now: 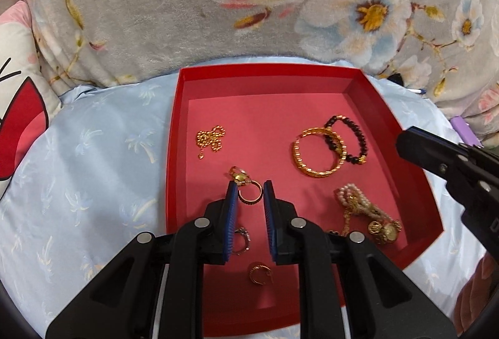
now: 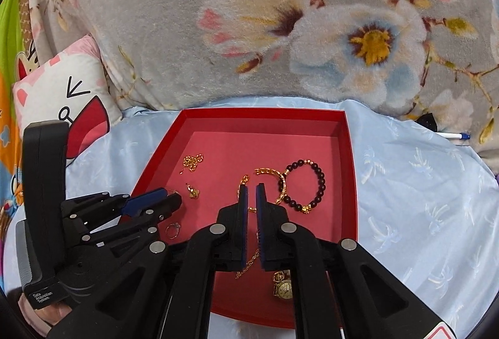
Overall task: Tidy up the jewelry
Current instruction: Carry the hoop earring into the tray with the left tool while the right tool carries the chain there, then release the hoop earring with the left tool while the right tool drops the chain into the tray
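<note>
Over the bed, the left wrist view looks down into one red tray [image 1: 312, 70] resting on a pale blue sheet [image 1: 93, 152], with a grey flowered blanket [image 1: 140, 11] behind it and a cartoon pillow [image 1: 18, 120] at the left. Inside the tray lie a bunched gold bead chain [image 1: 211, 138], one gold bangle [image 1: 318, 152] overlapped by one dark bead bracelet [image 1: 352, 138], a heap of pearl strands [image 1: 355, 201] touching a small gold watch [image 1: 388, 231], and four small pieces near the tray's front left: a gold pendant [image 1: 238, 176], a gold ring [image 1: 249, 194], a silver ring [image 1: 243, 240] and an open gold hoop [image 1: 259, 273]. The left tool [image 1: 250, 192] stands partly open with its blue pads either side of the gold ring, holding nothing. The right tool [image 1: 443, 161] enters from the right edge, above the tray's right wall.

From the right wrist, the same tray [image 2: 265, 113] shows the bead chain [image 2: 191, 161], the pendant [image 2: 194, 192], the silver ring [image 2: 173, 229], the bangle [image 2: 274, 180], the bead bracelet [image 2: 312, 186] and the watch [image 2: 283, 289]. The right tool [image 2: 252, 192] has its pads close together with a narrow gap, low over the near side of the bangle; whether it grips anything cannot be told. A thin gold chain [image 2: 249, 264] runs beneath its fingers. The left tool [image 2: 165, 198] reaches in from the left over the tray's left edge.
</note>
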